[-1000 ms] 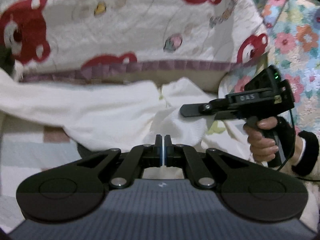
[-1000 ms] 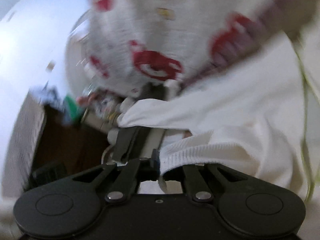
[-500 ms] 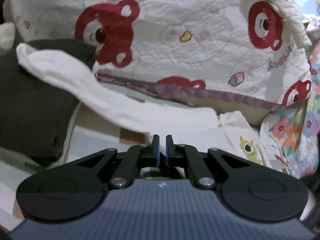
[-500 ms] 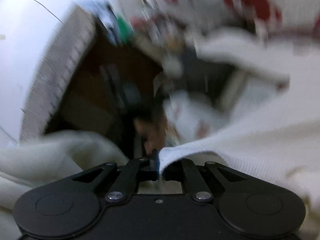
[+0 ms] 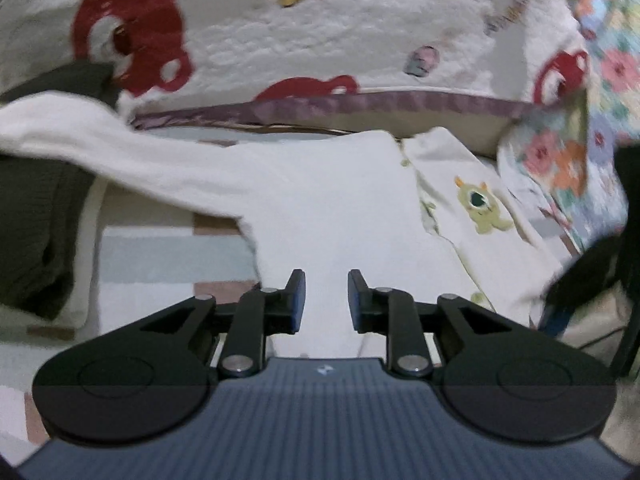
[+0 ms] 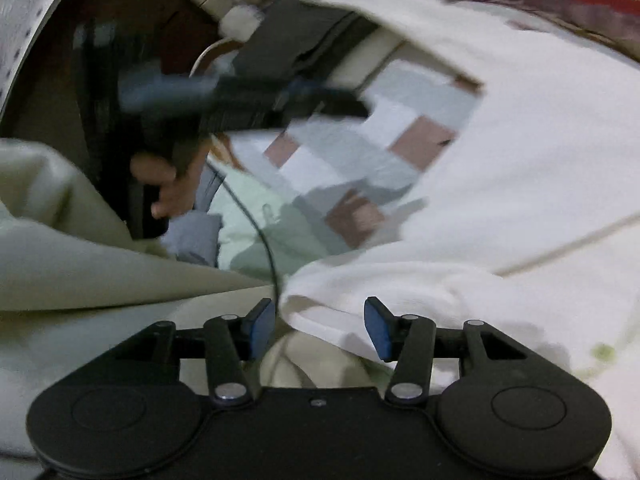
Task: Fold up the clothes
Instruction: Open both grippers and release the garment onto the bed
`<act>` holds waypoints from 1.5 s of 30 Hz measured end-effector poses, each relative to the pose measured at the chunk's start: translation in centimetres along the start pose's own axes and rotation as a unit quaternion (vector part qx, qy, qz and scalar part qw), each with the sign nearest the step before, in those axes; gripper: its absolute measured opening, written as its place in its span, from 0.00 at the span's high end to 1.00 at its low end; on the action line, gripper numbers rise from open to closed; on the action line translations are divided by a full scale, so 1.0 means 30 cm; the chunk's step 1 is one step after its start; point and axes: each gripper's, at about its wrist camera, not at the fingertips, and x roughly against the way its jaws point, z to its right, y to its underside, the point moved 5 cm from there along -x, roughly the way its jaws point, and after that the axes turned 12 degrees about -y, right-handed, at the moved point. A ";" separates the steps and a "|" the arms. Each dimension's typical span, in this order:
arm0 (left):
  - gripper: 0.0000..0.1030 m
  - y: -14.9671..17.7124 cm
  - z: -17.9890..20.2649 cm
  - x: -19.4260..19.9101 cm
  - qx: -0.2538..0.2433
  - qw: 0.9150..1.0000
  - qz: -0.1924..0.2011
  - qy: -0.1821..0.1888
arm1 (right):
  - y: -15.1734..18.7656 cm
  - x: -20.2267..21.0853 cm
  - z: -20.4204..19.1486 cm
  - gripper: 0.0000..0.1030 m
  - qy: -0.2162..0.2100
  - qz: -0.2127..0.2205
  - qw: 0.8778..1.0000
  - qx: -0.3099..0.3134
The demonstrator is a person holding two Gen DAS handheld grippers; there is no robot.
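So the cream white long-sleeved top with a little green monster patch [image 5: 360, 200] is lying spread out on the pale checked bedsheet [image 5: 168, 260], one sleeve stretched off to the far left over a dark grey folded cloth [image 5: 36, 216]. The left gripper [image 5: 322, 300] sits at the top's near edge with its fingers released, a clear gap between the blue pads and nothing pinched. The right gripper [image 6: 318, 326] is spread wide too, hovering just over a bunched bit of the top's hem, not grasping it. Behind it all is the white quilt with red bear prints [image 5: 320, 32], with a floral quilt [image 5: 600, 80] on the far right. The right view is pretty blurry, but you can make out the person's hand [image 6: 168, 184] on the other gripper's handle.
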 end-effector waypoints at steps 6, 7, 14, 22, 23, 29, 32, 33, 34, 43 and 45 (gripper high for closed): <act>0.72 -0.034 0.012 0.048 -0.157 0.987 -0.020 -0.028 | -0.096 0.409 0.001 0.45 0.054 0.093 0.992 -0.059; 0.72 -0.063 0.021 0.064 -0.177 0.983 -0.025 -0.037 | -0.113 0.478 0.009 0.42 0.058 0.108 0.989 -0.081; 0.59 -0.324 0.112 0.191 -0.264 0.959 -0.038 -0.100 | -0.169 0.769 0.234 0.40 0.085 0.198 0.944 -0.248; 0.56 -0.436 0.250 -0.160 -0.260 0.958 -0.005 -0.123 | -0.335 0.682 0.479 0.40 0.204 0.347 0.897 -0.181; 0.56 -0.435 0.253 -0.227 -0.239 0.964 0.010 -0.114 | -0.358 0.669 0.518 0.40 0.206 0.368 0.889 -0.176; 0.61 -0.398 0.201 -0.601 -0.132 0.980 0.084 -0.125 | -0.515 0.611 0.833 0.41 0.196 0.389 0.888 -0.144; 0.64 -0.433 0.151 -0.693 -0.017 0.990 0.071 -0.121 | -0.517 0.595 0.938 0.53 0.216 0.403 0.883 -0.108; 0.64 -0.436 0.139 -0.673 0.028 0.989 0.079 -0.121 | -0.497 0.595 0.943 0.61 0.236 0.414 0.874 -0.094; 0.65 -0.434 0.129 -0.643 0.071 0.985 0.091 -0.125 | -0.449 0.590 0.929 0.63 0.247 0.433 0.863 -0.079; 0.63 -0.227 0.284 -0.221 0.023 0.975 0.145 -0.169 | 0.159 0.497 0.639 0.62 0.368 0.540 0.756 0.038; 0.63 -0.161 0.295 -0.127 0.046 0.970 0.152 -0.183 | 0.358 0.456 0.556 0.56 0.386 0.558 0.733 0.049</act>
